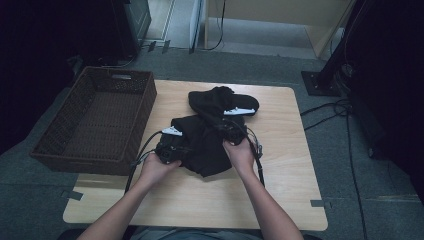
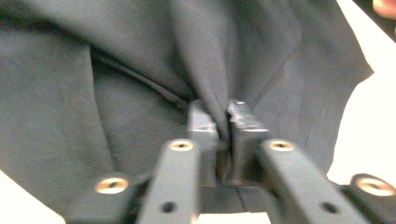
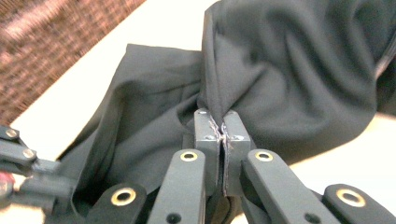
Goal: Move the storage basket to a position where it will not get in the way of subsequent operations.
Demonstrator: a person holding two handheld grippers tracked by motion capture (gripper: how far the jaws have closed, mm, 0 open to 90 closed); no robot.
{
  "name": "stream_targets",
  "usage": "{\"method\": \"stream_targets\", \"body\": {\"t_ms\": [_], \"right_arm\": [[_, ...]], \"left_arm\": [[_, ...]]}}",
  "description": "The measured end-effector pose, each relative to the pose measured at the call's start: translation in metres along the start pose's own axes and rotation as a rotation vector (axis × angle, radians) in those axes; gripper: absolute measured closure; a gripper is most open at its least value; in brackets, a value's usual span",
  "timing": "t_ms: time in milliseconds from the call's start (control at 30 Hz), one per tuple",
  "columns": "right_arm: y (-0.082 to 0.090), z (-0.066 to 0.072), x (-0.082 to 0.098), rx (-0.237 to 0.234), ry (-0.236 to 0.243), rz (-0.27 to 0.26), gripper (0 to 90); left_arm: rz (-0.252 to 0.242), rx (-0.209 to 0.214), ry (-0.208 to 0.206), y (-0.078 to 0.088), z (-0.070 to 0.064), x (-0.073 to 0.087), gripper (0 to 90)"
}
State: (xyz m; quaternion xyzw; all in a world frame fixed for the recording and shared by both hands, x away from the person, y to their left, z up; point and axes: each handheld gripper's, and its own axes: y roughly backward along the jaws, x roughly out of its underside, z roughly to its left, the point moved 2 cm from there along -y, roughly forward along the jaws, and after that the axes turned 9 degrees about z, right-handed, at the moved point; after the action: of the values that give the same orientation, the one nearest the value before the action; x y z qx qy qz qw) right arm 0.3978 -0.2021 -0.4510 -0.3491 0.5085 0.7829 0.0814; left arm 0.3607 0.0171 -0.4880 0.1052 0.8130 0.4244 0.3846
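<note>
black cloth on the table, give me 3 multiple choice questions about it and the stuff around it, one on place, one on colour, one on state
1. Where is the wicker basket?
A. at the table's left edge
B. at its right edge
C. on top of the cloth

2. What colour is the cloth between the two grippers?
A. white
B. black
C. red

3. How does the right gripper stand?
A. wide open above the cloth
B. shut on a fold of the cloth
C. lying in the basket

Answers:
1 A, the high view shows it left of the wooden table.
2 B, it is dark in every view.
3 B, the right gripper view shows fabric pinched between closed jaws.
</note>
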Motion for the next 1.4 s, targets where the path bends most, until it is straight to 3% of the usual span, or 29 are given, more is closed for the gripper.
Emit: {"method": "stream_targets", "body": {"t_ms": [33, 67, 167, 333, 433, 467, 533, 633, 700, 767, 800, 833, 900, 933, 967, 1000, 1033, 1167, 1267, 1300, 1400], "right_arm": [[0.007, 0.000, -0.004, 0.000, 0.003, -0.009, 88.4], [0.019, 0.000, -0.012, 0.008, 0.016, -0.023, 88.4], [0.033, 0.001, -0.021, 0.023, 0.036, -0.033, 88.3], [0.045, 0.008, -0.038, 0.028, 0.060, -0.044, 88.4], [0.026, 0.018, -0.042, 0.022, 0.093, -0.003, 88.4], [0.026, 0.018, -0.042, 0.022, 0.093, -0.003, 88.4], [0.009, 0.021, -0.041, 0.014, 0.086, 0.040, 88.4], [-0.013, 0.023, -0.042, 0.015, 0.096, 0.064, 88.4], [-0.033, 0.026, -0.042, -0.011, 0.085, 0.096, 87.1], [-0.045, 0.029, -0.039, -0.022, 0.105, 0.127, 78.9], [-0.045, 0.029, -0.039, -0.022, 0.105, 0.127, 78.9], [-0.053, 0.027, -0.037, -0.021, 0.102, 0.148, 68.9], [-0.053, 0.024, -0.037, -0.016, 0.097, 0.153, 65.5], [-0.045, 0.019, -0.039, -0.008, 0.093, 0.133, 58.7], [-0.045, 0.019, -0.039, -0.008, 0.093, 0.133, 58.7], [-0.025, 0.012, -0.043, -0.013, 0.083, 0.078, 55.8], [-0.025, 0.012, -0.043, -0.013, 0.083, 0.078, 55.8], [0.011, -0.004, -0.044, -0.024, 0.061, 0.016, 55.8], [0.026, -0.015, -0.037, 0.001, 0.059, 0.010, 57.1], [0.032, -0.024, -0.028, 0.024, 0.058, 0.020, 58.6], [0.033, -0.033, -0.020, 0.037, 0.052, 0.029, 59.3]], "left_arm": [[-0.013, 0.009, -0.005, 0.003, -0.002, -0.002, 70.2], [-0.026, 0.015, -0.003, 0.006, -0.003, -0.003, 60.3], [-0.087, 0.037, 0.015, 0.020, -0.002, -0.006, 57.6], [-0.149, 0.003, 0.048, 0.036, 0.006, -0.010, 53.6], [-0.145, -0.003, 0.066, 0.036, 0.012, -0.010, 52.2], [-0.138, -0.009, 0.066, 0.034, 0.013, -0.010, 52.2], [-0.135, -0.017, 0.066, 0.030, 0.014, -0.011, 50.0], [-0.127, -0.020, 0.070, 0.025, 0.014, -0.012, 47.9], [-0.111, -0.042, 0.056, 0.021, 0.015, -0.012, 46.5], [-0.104, -0.045, 0.058, 0.020, 0.015, -0.011, 45.6], [-0.093, -0.048, 0.057, 0.019, 0.016, -0.011, 45.6], [-0.083, -0.055, 0.055, 0.016, 0.017, -0.010, 44.3], [-0.077, -0.061, 0.056, 0.016, 0.017, -0.009, 43.9], [-0.074, -0.063, 0.052, 0.016, 0.018, -0.009, 43.3], [-0.078, -0.062, 0.057, 0.016, 0.018, -0.009, 43.3], [-0.084, -0.057, 0.060, 0.016, 0.017, -0.010, 42.7], [-0.086, -0.056, 0.058, 0.016, 0.017, -0.010, 42.7], [-0.080, -0.050, 0.046, 0.013, 0.012, -0.015, 42.2], [-0.077, -0.040, 0.036, 0.012, 0.007, -0.023, 41.7], [-0.079, -0.040, 0.029, 0.011, 0.005, -0.027, 40.4], [-0.074, -0.044, 0.024, 0.009, 0.000, -0.041, 37.4]]}}
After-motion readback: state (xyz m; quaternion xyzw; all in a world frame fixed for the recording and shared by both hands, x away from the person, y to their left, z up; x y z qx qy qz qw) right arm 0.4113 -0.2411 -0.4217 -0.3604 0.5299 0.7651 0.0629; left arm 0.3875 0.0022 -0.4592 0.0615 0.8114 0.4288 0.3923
